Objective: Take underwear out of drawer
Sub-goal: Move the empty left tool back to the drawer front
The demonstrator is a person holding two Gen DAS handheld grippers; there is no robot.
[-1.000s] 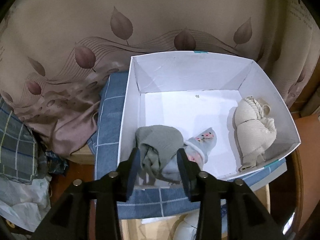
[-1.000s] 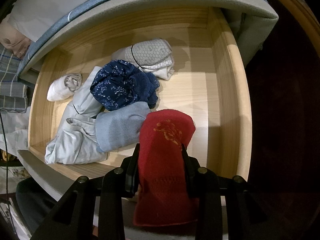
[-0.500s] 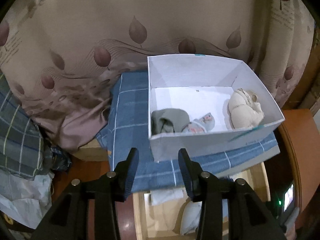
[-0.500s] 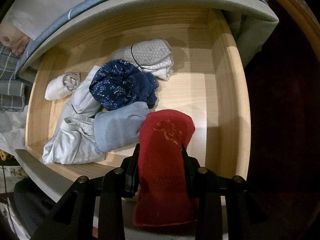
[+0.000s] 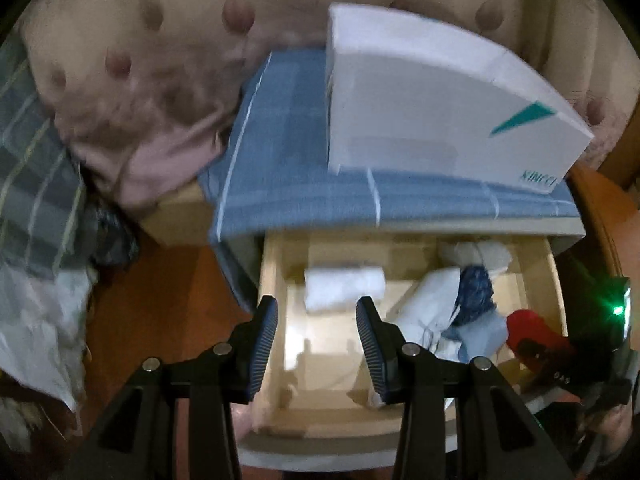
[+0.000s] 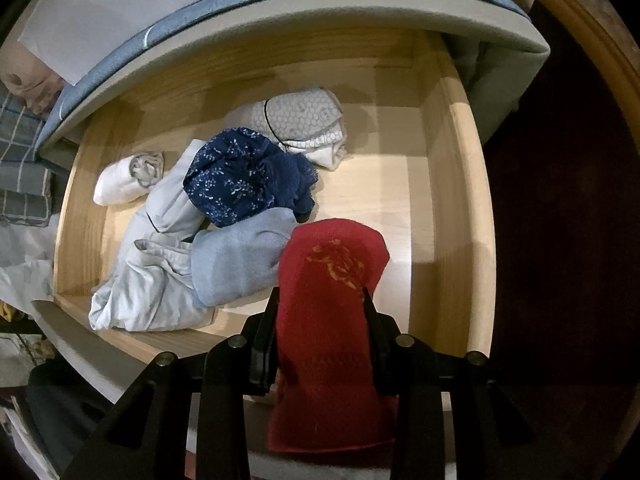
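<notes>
Clamped between the pads of the right gripper (image 6: 319, 322) is one red rolled piece of underwear (image 6: 330, 320), held over the near right part of the open wooden drawer (image 6: 460, 184). Five more pieces can be counted in the drawer beyond and to the left of that gripper: one pale blue roll (image 6: 236, 260) touching the red one, one crumpled light grey garment (image 6: 148, 280) further left, one dark blue floral bundle (image 6: 248, 176) just ahead, one white honeycomb-patterned roll (image 6: 304, 124) at the back, and one small white roll (image 6: 124, 180) at the far left. The left gripper (image 5: 318, 340) is seen with its jaws moderately apart and nothing between them, poised over the drawer's left part; that view is blurred. One white roll (image 5: 344, 288) lies just ahead of its fingertips. One white box (image 5: 432, 120) rests on the blue checked cloth (image 5: 288, 152) beyond the drawer.
</notes>
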